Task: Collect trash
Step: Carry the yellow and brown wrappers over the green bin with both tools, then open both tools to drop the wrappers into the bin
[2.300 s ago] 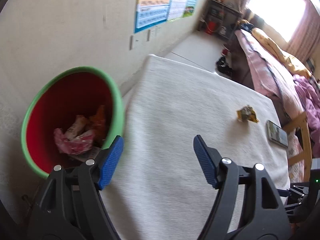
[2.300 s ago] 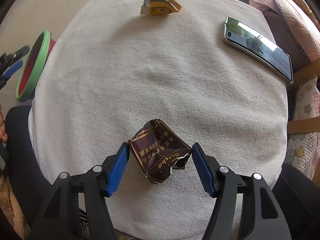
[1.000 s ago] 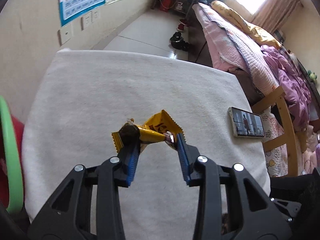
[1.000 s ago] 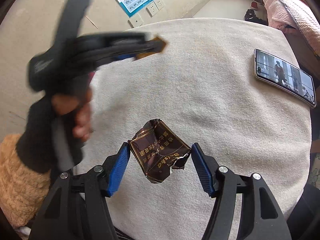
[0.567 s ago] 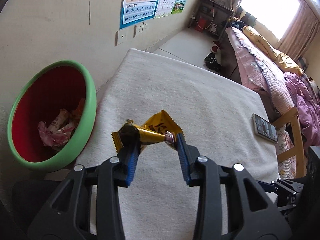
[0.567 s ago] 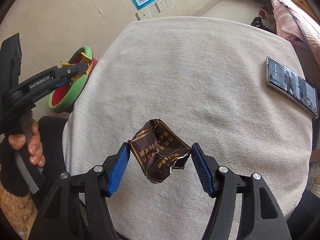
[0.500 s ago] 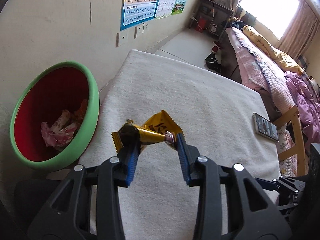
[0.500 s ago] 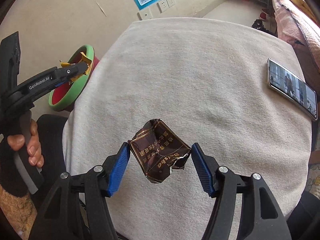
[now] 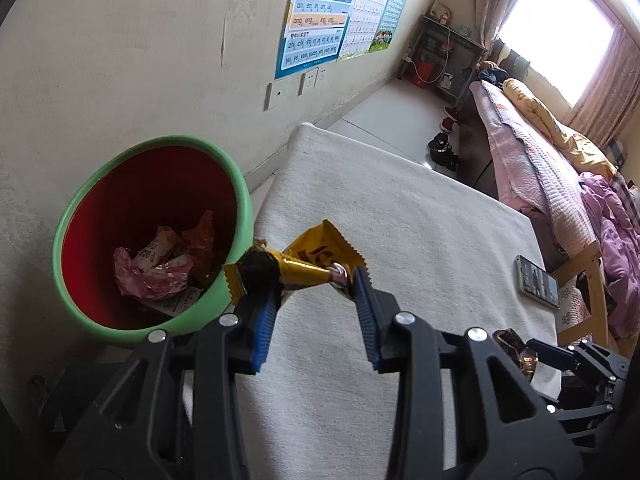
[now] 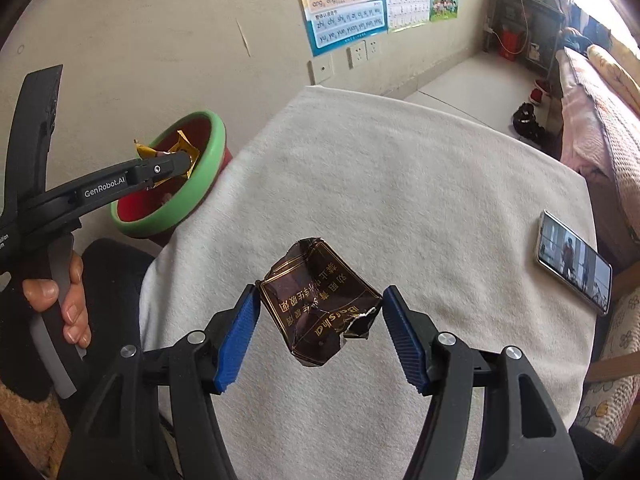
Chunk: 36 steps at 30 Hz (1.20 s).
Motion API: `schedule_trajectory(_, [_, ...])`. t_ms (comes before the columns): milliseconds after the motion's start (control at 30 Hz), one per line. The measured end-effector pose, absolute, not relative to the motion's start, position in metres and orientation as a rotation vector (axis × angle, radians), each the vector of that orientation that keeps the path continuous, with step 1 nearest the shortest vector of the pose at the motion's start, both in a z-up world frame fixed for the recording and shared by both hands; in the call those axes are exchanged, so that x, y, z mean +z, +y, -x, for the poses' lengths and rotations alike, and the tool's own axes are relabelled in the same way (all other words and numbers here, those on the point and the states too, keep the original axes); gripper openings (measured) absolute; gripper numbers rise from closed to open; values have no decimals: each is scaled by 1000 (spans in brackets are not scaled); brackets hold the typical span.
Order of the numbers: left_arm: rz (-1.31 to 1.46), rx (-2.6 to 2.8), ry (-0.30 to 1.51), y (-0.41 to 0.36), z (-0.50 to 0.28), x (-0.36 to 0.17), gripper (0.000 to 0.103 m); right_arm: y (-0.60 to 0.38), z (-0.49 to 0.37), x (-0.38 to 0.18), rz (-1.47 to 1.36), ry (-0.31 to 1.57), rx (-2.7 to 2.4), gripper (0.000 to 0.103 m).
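My left gripper point(image 9: 310, 280) is shut on a crumpled yellow wrapper point(image 9: 316, 258) and holds it at the right rim of the red bin with the green rim point(image 9: 72, 216). In the right wrist view the same yellow wrapper point(image 10: 182, 150) hangs over the bin point(image 10: 212, 148), pinched in the left gripper point(image 10: 176, 164). My right gripper point(image 10: 320, 316) is shut on a crushed dark brown packet with gold lettering point(image 10: 320, 304), held above the white cloth-covered table point(image 10: 380, 184). The bin holds pink and orange wrappers point(image 9: 156, 268).
A phone point(image 10: 574, 262) lies face up near the table's right edge. A person's hand point(image 10: 60, 300) grips the left gripper's handle. The wall with posters point(image 9: 320, 16) stands behind the bin. A bed point(image 9: 560, 168) and a wooden chair point(image 9: 592, 280) are to the right.
The left gripper has carried the yellow wrapper leftward from over the table to the bin's rim. The right gripper has lifted a little and turned with the brown packet in it.
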<state>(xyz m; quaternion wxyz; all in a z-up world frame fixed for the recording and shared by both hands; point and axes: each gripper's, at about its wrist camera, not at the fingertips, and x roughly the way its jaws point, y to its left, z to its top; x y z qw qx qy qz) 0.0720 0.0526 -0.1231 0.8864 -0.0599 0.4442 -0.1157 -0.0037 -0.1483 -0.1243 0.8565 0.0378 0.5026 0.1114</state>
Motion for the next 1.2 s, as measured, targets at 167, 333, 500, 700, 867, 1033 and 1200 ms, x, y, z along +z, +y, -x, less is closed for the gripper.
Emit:
schedule_trajectory(167, [144, -204, 902, 72, -75, -117, 35, -129, -10, -114, -66, 1029, 276, 62])
schedule_trajectory(333, [154, -153, 885, 94, -78, -113, 35, -104, -25, -107, -42, 1009, 326, 62])
schedule_trajectory(500, [171, -114, 880, 118, -80, -112, 35, -81, -35, -105, -23, 1000, 370, 62])
schedule_trajectory(700, [165, -61, 878, 143, -86, -113, 35, -54, -61, -108, -56, 998, 425, 62])
schedule_trajectory(867, [162, 11, 889, 165, -98, -118, 35, -33, -100, -97, -165, 965, 491, 62])
schedule_trajectory(1033, [193, 88, 894, 188, -107, -128, 58, -13, -137, -86, -319, 950, 583, 63])
schedule_trajectory(1200, [222, 113, 873, 192, -100, -128, 69, -29, -139, -72, -407, 898, 579, 69])
